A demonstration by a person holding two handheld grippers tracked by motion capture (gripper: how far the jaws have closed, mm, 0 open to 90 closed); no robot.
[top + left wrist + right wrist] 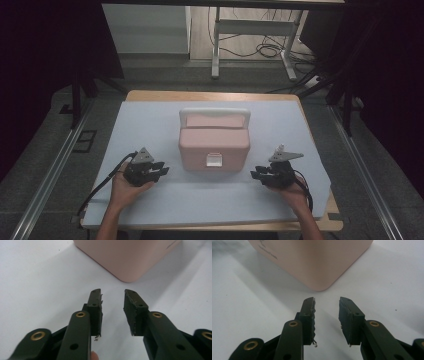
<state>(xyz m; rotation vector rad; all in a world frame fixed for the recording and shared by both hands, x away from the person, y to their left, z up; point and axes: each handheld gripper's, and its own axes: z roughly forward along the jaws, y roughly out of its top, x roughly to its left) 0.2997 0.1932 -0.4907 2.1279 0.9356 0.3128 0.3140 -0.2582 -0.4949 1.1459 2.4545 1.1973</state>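
Pink lidded box sits at the middle of the tabletop, on the pale sheet that covers it. White carry handle lies folded back over the lid, white latch faces the person. With the latch on the near side, both hands can reach the front and the flanks without crossing.

Left gripper rests low on the sheet off the box's near left corner, held in the person's left hand. In the left gripper view its jaws stand partly apart with nothing between them; bare sheet shows through the gap and the box's rounded corner lies just ahead, apart from the tips.

Right gripper mirrors it off the near right corner, in the right hand. Its jaws are likewise part-open and empty; the box corner is near but not touched.

Judgement: the symmetric stance, one gripper to each side and both aimed inward at the base corners, looks like a set-up for a two-sided move on the box, either steadying it or working towards the latch. Which one I cannot tell. Some dark print shows on the box wall in the right gripper view, too blurred to read.
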